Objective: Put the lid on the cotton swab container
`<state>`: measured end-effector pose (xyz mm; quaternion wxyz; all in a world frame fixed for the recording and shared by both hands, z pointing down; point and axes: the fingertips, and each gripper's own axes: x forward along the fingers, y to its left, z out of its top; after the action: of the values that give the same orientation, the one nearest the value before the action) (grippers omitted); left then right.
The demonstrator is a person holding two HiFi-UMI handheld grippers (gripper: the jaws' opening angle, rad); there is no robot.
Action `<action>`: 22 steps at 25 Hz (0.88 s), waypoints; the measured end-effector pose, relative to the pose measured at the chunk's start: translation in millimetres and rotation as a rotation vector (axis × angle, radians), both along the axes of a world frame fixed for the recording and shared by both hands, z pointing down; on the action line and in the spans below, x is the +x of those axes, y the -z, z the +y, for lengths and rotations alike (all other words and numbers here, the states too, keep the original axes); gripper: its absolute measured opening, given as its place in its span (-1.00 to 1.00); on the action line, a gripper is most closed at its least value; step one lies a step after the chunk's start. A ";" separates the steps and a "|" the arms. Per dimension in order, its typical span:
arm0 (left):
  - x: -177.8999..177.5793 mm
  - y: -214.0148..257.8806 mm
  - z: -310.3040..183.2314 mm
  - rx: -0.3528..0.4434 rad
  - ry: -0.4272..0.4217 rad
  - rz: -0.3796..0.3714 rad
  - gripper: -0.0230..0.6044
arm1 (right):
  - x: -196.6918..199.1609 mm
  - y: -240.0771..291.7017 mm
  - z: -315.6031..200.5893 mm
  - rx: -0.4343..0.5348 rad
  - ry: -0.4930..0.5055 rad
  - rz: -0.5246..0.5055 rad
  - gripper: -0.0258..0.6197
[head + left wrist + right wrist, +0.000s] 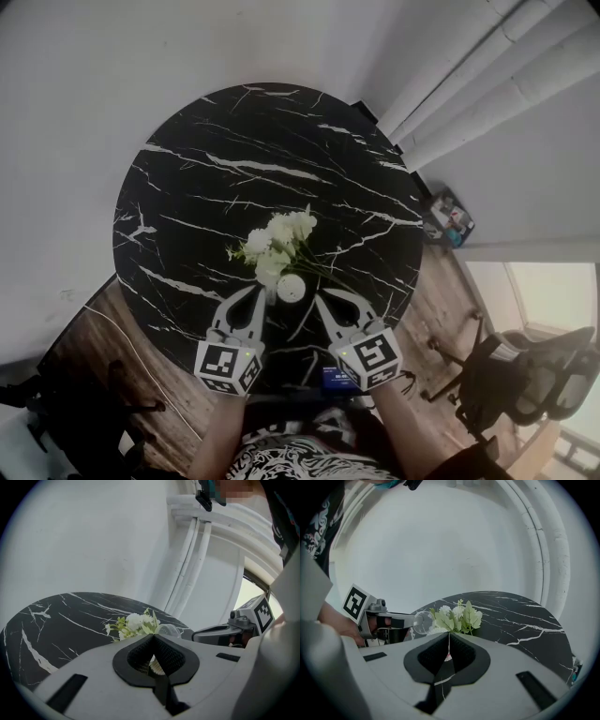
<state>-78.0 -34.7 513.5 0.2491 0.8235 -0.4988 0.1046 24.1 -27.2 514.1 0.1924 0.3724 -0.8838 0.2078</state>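
A small round white cotton swab container (292, 289) stands near the front edge of the black marble table (234, 159), between my two grippers. In the left gripper view its ribbed white top (155, 666) shows just below the tips. The clear domed lid (423, 622) sits at the tip of my left gripper (266, 293), whose jaws meet and seem to pinch its rim; the same lid (171, 630) shows just right of the tips (152, 638). My right gripper (320, 300) is shut, pads touching (449, 637), with nothing between them, a little right of the container.
A bunch of white artificial flowers (279, 244) with green leaves lies just behind the container. White pipes (487, 75) run down the wall at the right. An office chair (525, 375) and a blue box (450, 220) sit on the wooden floor to the right.
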 end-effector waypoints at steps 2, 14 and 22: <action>1.4 -0.4 -0.4 -0.001 -0.004 0.000 -0.88 | 1.1 -0.1 0.2 -0.001 -0.002 0.001 -0.86; 13.0 -0.5 -3.3 -0.010 -0.036 0.003 -0.88 | 1.8 1.2 -3.8 -0.010 -0.003 -0.004 -0.86; 16.9 -4.8 -4.1 -0.022 -0.038 0.007 -0.88 | 0.6 3.5 -8.1 -0.001 0.009 -0.010 -0.86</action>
<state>-61.1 -38.8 518.3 0.2576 0.8306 -0.4809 0.1118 24.7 -35.3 510.6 0.1892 0.3675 -0.8862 0.2093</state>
